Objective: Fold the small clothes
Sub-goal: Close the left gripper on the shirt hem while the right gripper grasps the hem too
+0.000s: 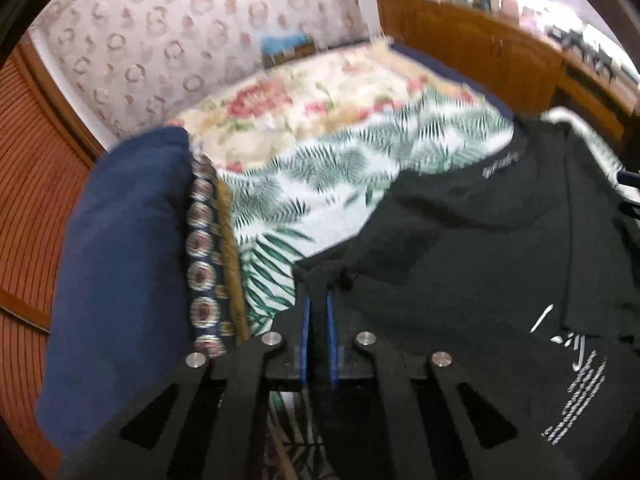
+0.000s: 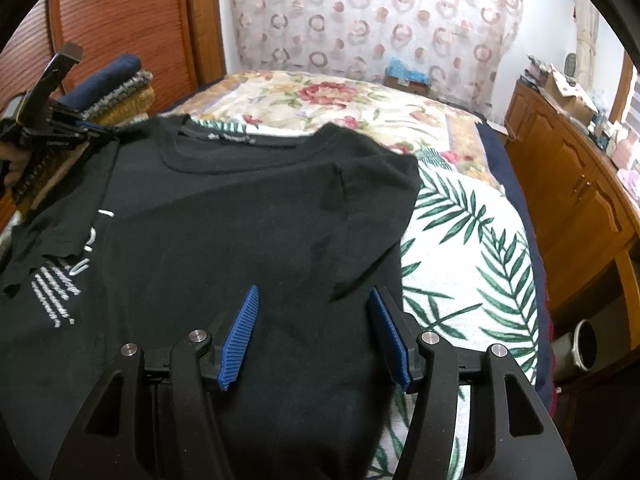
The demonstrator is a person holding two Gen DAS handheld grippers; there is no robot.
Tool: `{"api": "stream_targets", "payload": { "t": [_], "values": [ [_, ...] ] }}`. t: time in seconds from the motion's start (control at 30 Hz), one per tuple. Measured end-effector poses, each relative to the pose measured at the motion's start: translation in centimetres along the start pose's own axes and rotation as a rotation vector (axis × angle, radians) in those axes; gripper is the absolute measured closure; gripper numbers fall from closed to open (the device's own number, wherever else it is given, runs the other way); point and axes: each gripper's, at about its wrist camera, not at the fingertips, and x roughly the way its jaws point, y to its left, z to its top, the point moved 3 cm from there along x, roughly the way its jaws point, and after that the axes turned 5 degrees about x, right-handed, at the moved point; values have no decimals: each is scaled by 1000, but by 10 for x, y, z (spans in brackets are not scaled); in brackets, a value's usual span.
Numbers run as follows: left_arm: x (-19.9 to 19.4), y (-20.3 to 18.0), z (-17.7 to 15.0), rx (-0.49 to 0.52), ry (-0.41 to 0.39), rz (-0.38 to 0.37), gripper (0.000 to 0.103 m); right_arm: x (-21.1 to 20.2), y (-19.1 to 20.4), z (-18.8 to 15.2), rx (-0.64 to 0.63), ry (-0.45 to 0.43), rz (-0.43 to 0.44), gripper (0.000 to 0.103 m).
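Observation:
A small black T-shirt (image 2: 240, 208) with white print lies on a palm-leaf cloth (image 2: 460, 240) on the bed; it also shows in the left wrist view (image 1: 460, 248). My left gripper (image 1: 319, 280) is shut on the shirt's left sleeve edge and holds it lifted; it shows at the far left of the right wrist view (image 2: 106, 130). My right gripper (image 2: 314, 298) is open and empty, its blue pads (image 2: 240, 340) spread just above the shirt's right side.
A stack of folded clothes, navy on top (image 1: 120, 260), stands left of the shirt (image 2: 116, 84). A floral bedspread (image 2: 320, 100) lies beyond. A wooden cabinet (image 2: 580, 184) runs along the right. A bin (image 2: 580, 348) stands on the floor.

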Motion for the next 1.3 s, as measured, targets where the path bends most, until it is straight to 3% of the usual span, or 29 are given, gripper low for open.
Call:
{"api": "stream_targets", "payload": {
  "t": [0.2, 0.7, 0.77, 0.83, 0.9, 1.0, 1.2, 1.3],
  "values": [
    [-22, 17, -6, -58, -77, -10, 98, -8, -29, 27, 52, -25, -33, 37],
    [-41, 20, -20, -97, -160, -38, 98, 59, -49, 65, 82, 70, -43, 38],
    [-46, 19, -24, -103, -176, -43, 98, 59, -48, 67, 80, 69, -41, 47],
    [-54, 16, -27, -108, -195, -47, 98, 60, -43, 68, 66, 67, -26, 66],
    [-64, 14, -32, -112, -219, -53, 98, 59, -31, 70, 32, 65, -3, 95],
    [-85, 8, -40, -118, -263, -61, 98, 43, -12, 70, -26, 6, -27, 99],
    [-129, -3, -66, -122, -334, -85, 98, -22, 14, 65, -46, -154, 9, 99],
    [-148, -8, -83, -122, -357, -89, 98, -51, 24, 54, -55, -187, 21, 99]
  ]
}}
